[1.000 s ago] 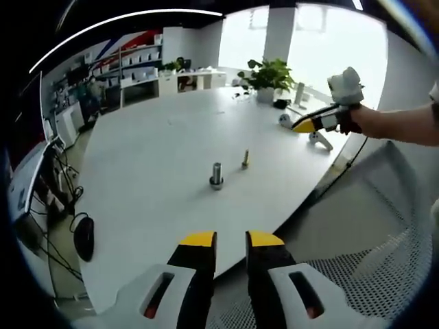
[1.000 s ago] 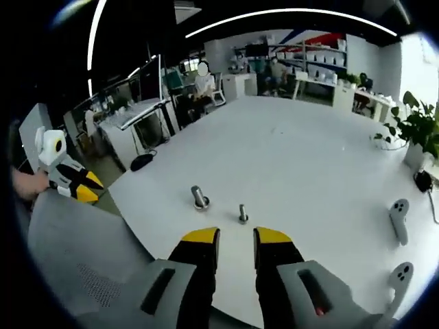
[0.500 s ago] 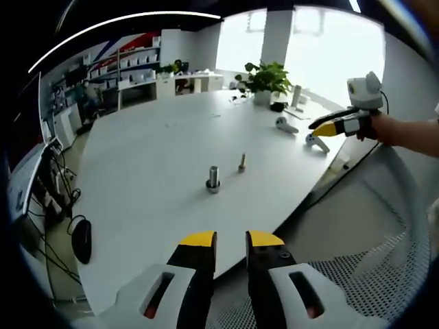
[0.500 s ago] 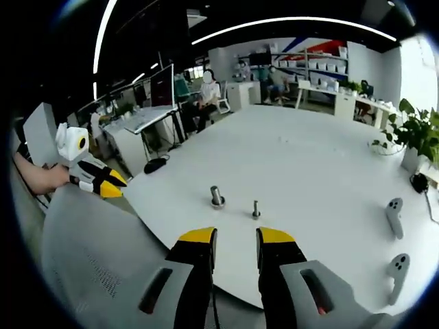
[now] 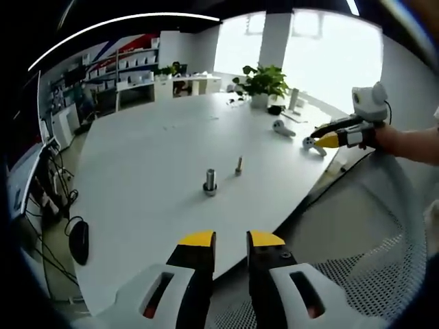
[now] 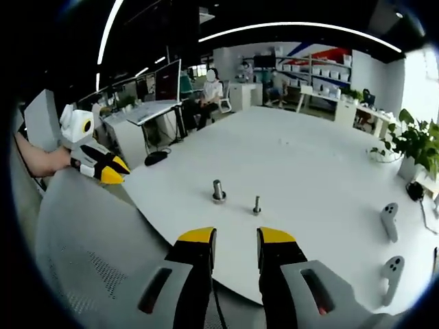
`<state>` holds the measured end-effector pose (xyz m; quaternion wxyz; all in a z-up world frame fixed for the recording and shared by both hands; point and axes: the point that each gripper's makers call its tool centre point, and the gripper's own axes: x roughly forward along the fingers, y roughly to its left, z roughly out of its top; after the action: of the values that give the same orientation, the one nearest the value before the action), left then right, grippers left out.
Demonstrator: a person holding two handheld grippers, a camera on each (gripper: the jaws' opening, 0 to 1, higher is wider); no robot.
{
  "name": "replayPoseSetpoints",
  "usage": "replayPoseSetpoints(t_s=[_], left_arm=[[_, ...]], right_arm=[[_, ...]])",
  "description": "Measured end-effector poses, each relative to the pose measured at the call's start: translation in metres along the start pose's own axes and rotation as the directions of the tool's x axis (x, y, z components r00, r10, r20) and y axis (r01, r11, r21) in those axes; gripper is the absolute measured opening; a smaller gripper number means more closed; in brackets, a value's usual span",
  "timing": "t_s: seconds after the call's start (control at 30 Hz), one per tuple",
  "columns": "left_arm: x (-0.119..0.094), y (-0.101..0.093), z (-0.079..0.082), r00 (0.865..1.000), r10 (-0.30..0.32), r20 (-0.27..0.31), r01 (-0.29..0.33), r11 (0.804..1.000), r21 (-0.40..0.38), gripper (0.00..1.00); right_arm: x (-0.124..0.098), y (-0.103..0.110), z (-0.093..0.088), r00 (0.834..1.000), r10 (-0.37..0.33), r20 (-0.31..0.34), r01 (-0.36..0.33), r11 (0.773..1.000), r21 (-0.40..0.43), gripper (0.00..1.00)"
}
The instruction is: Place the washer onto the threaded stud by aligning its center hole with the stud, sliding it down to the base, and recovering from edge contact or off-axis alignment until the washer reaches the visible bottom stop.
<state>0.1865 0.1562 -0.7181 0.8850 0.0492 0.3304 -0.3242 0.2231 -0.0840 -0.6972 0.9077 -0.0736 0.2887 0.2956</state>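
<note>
Left gripper [image 5: 230, 240]: yellow-tipped black jaws released, a narrow gap between them, nothing held, hovering off the near rim of the desk [image 5: 137, 171]. Right gripper [image 6: 236, 238]: same build, jaws likewise parted and empty. Desk top is smooth, matte white, rounded in outline. On it, well ahead of both grippers, a thick metal cylinder on a flanged base [image 5: 210, 182] stands upright; just beside it, apart, a slimmer threaded stud [image 5: 239, 165]. Washer too small to tell. Grey perforated mesh chair back [image 6: 89, 253] below.

A potted plant [image 5: 262, 81] and two white controllers [image 6: 389, 221], apparently handheld, sit on the white table [image 5: 151, 157].
</note>
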Motion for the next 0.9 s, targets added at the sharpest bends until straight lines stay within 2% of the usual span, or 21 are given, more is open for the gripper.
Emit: replayPoseSetpoints(t_s=[0.13,0.27,0.43,0.53,0.9], left_arm=[[-0.0001,-0.0005,0.0019,1.000,0.003,0.010,-0.003,1.000,-0.001,0.15],[-0.0004,-0.0006,0.0043,1.000,0.005,0.023,-0.005,1.000,-0.002,0.15],[-0.0007,-0.0002,0.0046,1.000,0.007,0.027,-0.007,1.000,-0.005,0.15],[-0.0008,-0.0006,0.0052,1.000,0.008,0.028,-0.008,1.000,-0.005,0.15],[-0.0012,0.0007,0.0065,0.999,0.015,0.034,-0.015,1.000,-0.005,0.15]], right_arm=[[0.0005,-0.0029,-0.0004,1.000,-0.011,0.006,0.011,1.000,-0.017,0.26],[0.0009,-0.0058,-0.0037,1.000,-0.013,0.003,0.013,1.000,0.014,0.28],[0.0006,-0.0049,-0.0048,1.000,-0.023,-0.003,0.023,1.000,-0.010,0.28],[0.0012,-0.0050,-0.0076,1.000,-0.021,-0.018,0.021,1.000,-0.010,0.28],[0.0009,-0.0076,-0.0061,1.000,-0.028,-0.009,0.028,1.000,0.005,0.28]])
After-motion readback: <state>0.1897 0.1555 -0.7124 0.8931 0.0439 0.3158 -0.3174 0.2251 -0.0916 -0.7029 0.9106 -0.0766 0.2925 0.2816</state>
